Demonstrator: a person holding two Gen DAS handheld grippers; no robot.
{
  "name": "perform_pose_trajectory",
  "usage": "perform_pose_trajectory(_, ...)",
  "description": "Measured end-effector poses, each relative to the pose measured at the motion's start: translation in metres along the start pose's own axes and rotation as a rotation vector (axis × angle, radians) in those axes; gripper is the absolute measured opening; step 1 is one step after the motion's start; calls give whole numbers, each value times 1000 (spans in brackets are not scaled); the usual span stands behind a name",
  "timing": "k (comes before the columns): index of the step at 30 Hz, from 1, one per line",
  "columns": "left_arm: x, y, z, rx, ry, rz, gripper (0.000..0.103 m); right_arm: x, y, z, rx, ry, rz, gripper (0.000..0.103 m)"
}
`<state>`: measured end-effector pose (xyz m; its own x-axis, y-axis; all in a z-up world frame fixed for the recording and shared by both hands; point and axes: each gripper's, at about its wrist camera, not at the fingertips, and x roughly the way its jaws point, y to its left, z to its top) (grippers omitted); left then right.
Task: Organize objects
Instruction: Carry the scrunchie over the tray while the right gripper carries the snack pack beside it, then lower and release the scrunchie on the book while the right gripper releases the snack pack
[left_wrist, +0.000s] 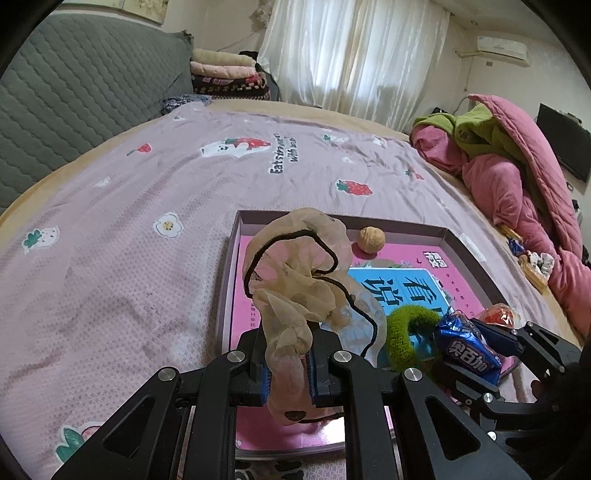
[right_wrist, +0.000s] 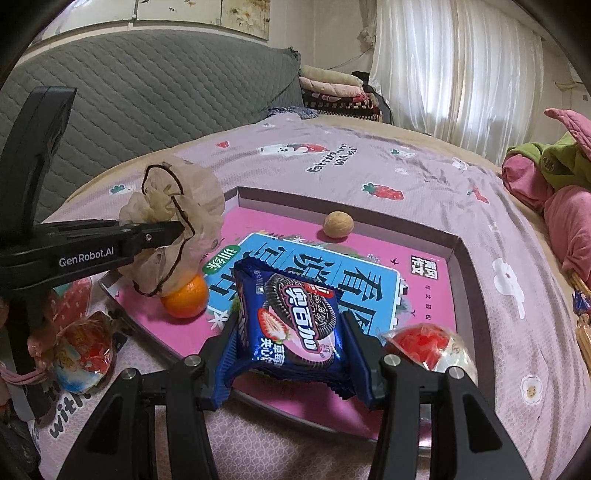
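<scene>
A shallow pink box tray (left_wrist: 461, 243) (right_wrist: 458, 254) lies on the bed, lined with a blue-and-pink printed sheet. My left gripper (left_wrist: 288, 354) (right_wrist: 177, 230) is shut on a beige sheer stocking (left_wrist: 303, 269) (right_wrist: 181, 206) with black trim, which hangs above the tray's left side. My right gripper (right_wrist: 291, 350) (left_wrist: 480, 347) is shut on a blue cookie packet (right_wrist: 295, 317) (left_wrist: 467, 349) over the tray's near edge. In the tray rest a walnut (left_wrist: 371, 240) (right_wrist: 338, 224), an orange (right_wrist: 186, 297) under the stocking, and a green fuzzy scrunchie (left_wrist: 406, 328).
A red wrapped sweet (right_wrist: 424, 343) sits at the tray's near right corner; another wrapped sweet (right_wrist: 81, 354) lies outside its left edge. A heaped pink quilt with a green garment (left_wrist: 517, 177) fills the bed's right side. Grey quilted headboard (left_wrist: 85, 99) behind.
</scene>
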<state>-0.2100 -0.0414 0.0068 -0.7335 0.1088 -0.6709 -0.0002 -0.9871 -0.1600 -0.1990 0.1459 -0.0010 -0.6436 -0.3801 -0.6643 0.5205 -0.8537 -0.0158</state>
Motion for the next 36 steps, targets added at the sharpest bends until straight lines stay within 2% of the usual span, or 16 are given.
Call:
perform_pose_trajectory(12,7,-1,-4,6,47,0,15,0,-5,-1,26,5,-3,52)
perform_pose_trajectory(20,6,1,-5,-19,68,-40,17,1,-6,0,30,9,10,53)
perform_pose_trajectory(26,5,2,-4,-42,69,-52,24,0,-8,1,50,9,17,53)
perform_pose_trajectory(30,2,6,-2,-71,61,-64,38,0,-7,2,53,7,13,53)
perform_pose_trajectory(36,-2,8,-1,-83,54,-67,40,-2,-8,2,58,5,13,53)
